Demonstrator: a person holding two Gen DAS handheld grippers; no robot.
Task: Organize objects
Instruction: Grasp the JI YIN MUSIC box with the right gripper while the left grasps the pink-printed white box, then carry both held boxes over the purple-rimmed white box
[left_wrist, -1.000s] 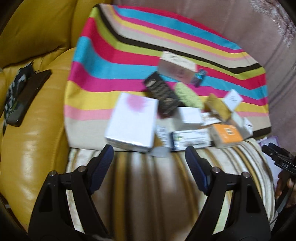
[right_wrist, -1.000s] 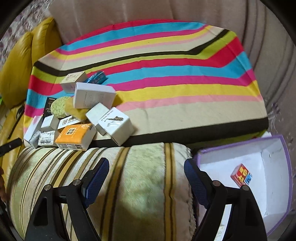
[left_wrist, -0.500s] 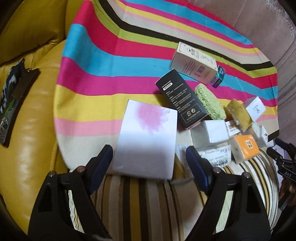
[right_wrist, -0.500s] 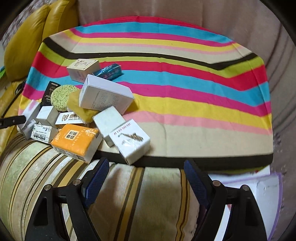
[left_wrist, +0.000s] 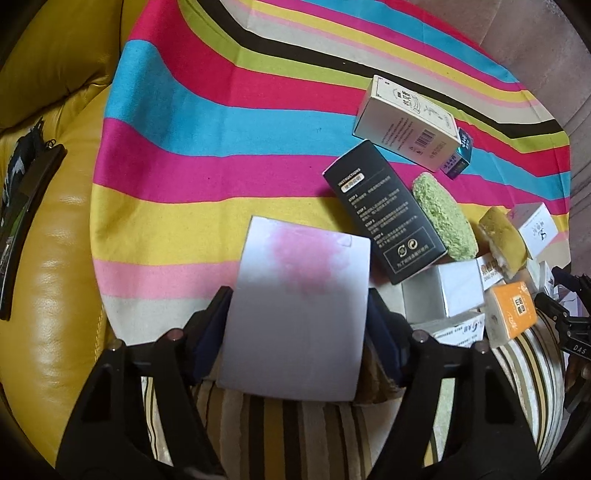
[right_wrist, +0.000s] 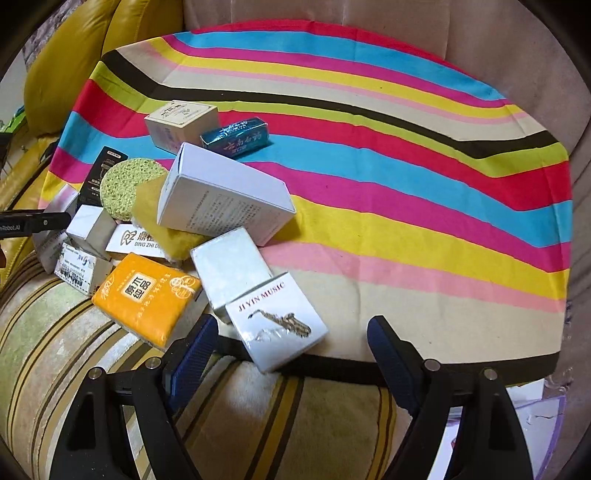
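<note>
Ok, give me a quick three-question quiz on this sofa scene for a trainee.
1. True or false: the blue packet lies right beside the beige box.
2. What sits between the left gripper's fingers? A green sponge; B pink-stained white box; C black box.
3. What words are printed on the saxophone box by the right gripper?

Key: 1 true. 2 B; the jaws have just been closing on it. 3 JI YIN MUSIC.
</note>
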